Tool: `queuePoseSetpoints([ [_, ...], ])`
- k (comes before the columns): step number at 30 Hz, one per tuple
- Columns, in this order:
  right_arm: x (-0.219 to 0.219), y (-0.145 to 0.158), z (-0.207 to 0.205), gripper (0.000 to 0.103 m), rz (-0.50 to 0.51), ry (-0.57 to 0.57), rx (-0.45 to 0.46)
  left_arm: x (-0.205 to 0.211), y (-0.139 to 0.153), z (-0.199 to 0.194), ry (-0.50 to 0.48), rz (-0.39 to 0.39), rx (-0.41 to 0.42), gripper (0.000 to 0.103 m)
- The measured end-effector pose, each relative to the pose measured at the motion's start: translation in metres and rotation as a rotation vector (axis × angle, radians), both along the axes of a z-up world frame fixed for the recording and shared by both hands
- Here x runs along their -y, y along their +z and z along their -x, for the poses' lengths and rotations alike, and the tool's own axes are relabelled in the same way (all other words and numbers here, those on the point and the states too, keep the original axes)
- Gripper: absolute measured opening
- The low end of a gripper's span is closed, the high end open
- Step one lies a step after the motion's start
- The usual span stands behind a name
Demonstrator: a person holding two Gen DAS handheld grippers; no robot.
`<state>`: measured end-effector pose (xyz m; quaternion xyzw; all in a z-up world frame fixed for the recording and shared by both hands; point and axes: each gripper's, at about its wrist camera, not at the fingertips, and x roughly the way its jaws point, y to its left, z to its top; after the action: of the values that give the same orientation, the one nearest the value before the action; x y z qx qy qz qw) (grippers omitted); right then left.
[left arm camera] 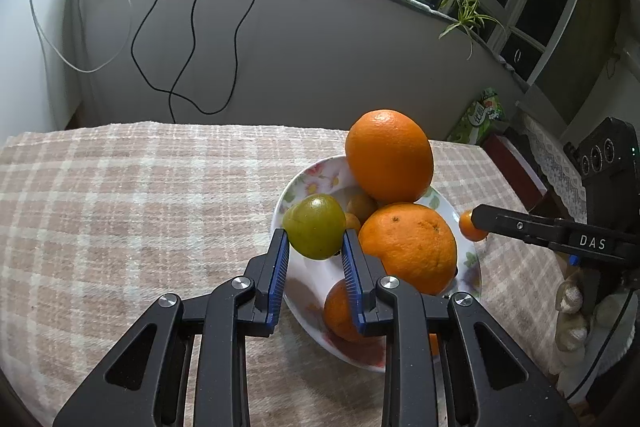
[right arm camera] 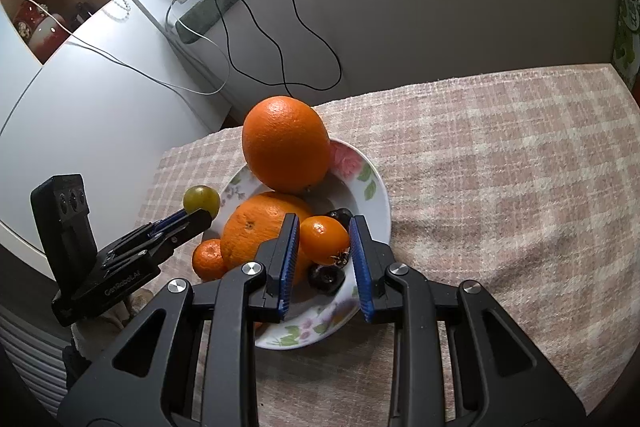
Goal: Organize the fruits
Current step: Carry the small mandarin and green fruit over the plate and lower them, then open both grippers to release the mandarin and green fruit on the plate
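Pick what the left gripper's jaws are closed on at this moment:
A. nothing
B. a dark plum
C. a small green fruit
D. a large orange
C: in the left wrist view the left gripper has its blue-padded jaws pressed on either side of a small green fruit, held above the edge of the floral plate.

Oranges (left arm camera: 408, 247) stacked in plate (left arm camera: 308, 179), plate on tablecloth (left arm camera: 140, 195)
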<state>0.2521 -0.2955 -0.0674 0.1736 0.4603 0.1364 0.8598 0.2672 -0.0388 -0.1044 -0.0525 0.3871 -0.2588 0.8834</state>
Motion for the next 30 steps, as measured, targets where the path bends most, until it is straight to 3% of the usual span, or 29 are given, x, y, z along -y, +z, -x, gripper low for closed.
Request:
queuePoseSetpoints([
  [18,-0.0018,-0.0041,-0.0024,0.028,0.005,-0.001,-0.012,0.0017,-0.0004,-0.0002,-0.003,-0.004,-0.003,0.027],
  [21,-0.0022,-0.0047,-0.0024,0.029,0.007,0.004,-0.016,0.0026,0.0011,0.0004,-0.006,-0.002,0.001,0.033],
  [23,-0.0025,-0.0049,-0.0026,0.032,0.01,0.006,-0.018,0.0031,0.0023,0.0006,-0.002,-0.003,0.001,0.041],
  [27,-0.0026,-0.0045,-0.0018,0.051,0.017,-0.001,-0.012,0.0025,0.0032,0.0009,0.0,-0.002,0.001,0.042],
  [30,-0.0026,-0.0032,-0.0006,0.054,0.024,-0.004,-0.004,0.0025,0.0035,0.0011,0.003,-0.003,0.001,0.043],
])
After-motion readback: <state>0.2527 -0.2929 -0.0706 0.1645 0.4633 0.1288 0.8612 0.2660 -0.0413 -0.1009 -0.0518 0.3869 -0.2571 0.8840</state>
